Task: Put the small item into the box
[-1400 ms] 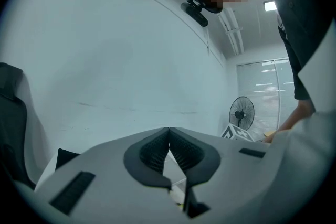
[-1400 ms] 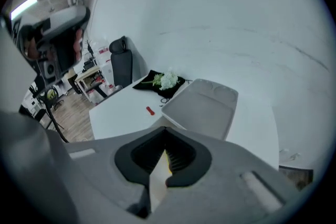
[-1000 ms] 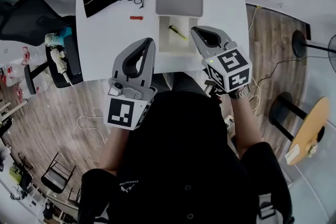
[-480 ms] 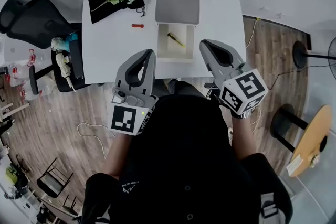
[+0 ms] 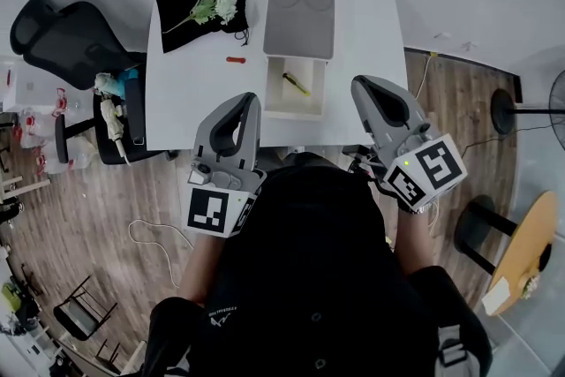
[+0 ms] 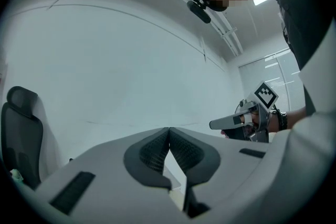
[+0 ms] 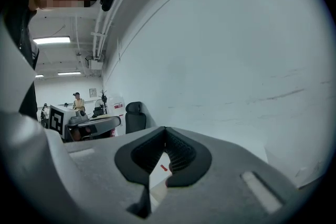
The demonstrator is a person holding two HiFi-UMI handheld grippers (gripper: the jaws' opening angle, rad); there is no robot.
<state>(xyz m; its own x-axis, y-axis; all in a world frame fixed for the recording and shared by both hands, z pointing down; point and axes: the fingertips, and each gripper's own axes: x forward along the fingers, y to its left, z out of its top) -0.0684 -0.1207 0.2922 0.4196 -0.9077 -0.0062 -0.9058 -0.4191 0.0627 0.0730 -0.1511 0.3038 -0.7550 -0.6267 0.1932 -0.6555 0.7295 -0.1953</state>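
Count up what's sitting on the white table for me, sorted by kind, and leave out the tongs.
Black fabric pouch: 1
White flower sprig: 1
Small red stick: 1
Grey rectangular lid: 1
Open white box: 1
Yellow-green pen-like item in the box: 1
Total: 6

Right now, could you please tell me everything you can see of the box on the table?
The box is a pale, rectangular, open tray, lying flat near the front edge of the white table. A grey lid adjoins its far side. One slim yellowish item lies slanted inside.
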